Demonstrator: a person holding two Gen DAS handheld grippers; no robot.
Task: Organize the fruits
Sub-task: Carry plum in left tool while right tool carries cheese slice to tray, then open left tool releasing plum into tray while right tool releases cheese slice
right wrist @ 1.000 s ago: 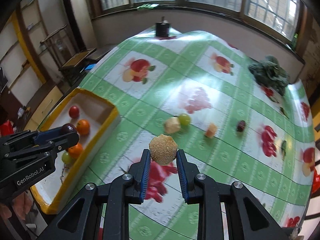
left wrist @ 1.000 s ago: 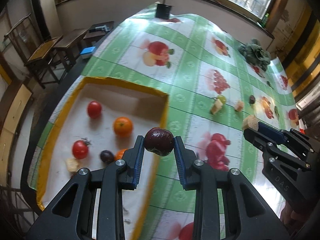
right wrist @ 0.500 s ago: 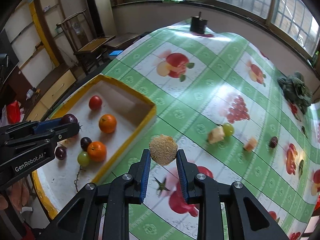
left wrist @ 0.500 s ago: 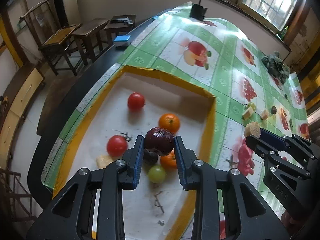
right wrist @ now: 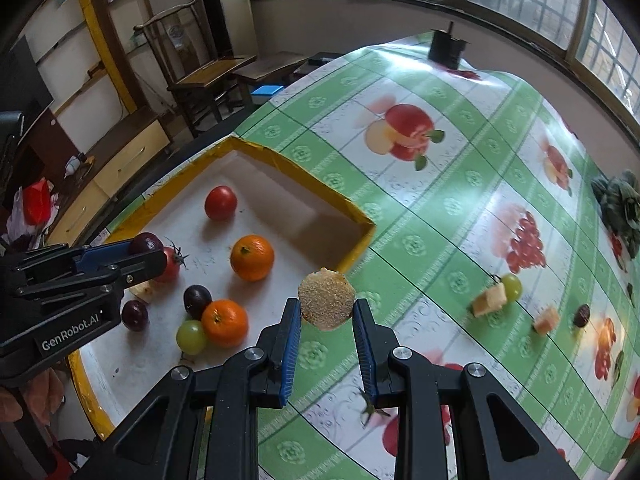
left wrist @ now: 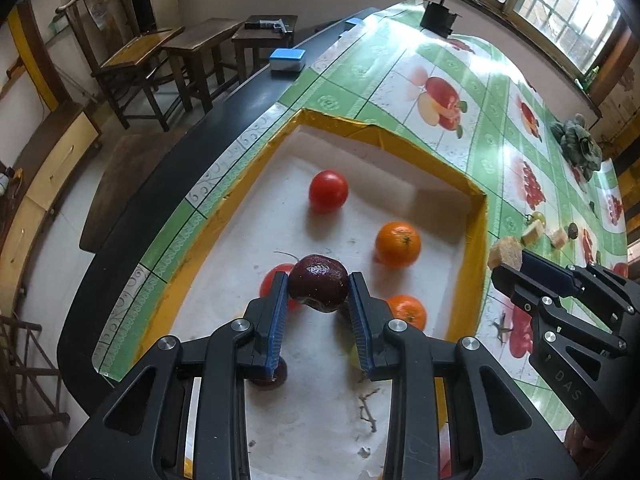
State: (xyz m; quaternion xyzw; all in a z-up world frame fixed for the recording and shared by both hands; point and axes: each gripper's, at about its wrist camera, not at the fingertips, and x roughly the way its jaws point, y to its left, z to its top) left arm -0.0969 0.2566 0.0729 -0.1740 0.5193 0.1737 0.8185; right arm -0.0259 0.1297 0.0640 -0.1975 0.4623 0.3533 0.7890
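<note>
Left claw (left wrist: 319, 292) clamped on dark plum (left wrist: 318, 282) above yellow-rimmed tray (left wrist: 478, 236); right claw (right wrist: 326, 318) clamped on tan crumbed piece (right wrist: 326, 300) over table (right wrist: 440, 216) beside tray.

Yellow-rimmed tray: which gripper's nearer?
Left. The left gripper hangs over the tray with a dark plum; the right gripper holds a tan chunk beside it, over the tablecloth.

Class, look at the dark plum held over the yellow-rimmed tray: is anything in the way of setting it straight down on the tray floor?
Yes. Below the dark plum in the left hand-held gripper, the tray floor is crowded: a red tomato, a dark grape and an orange lie close together there.
</note>
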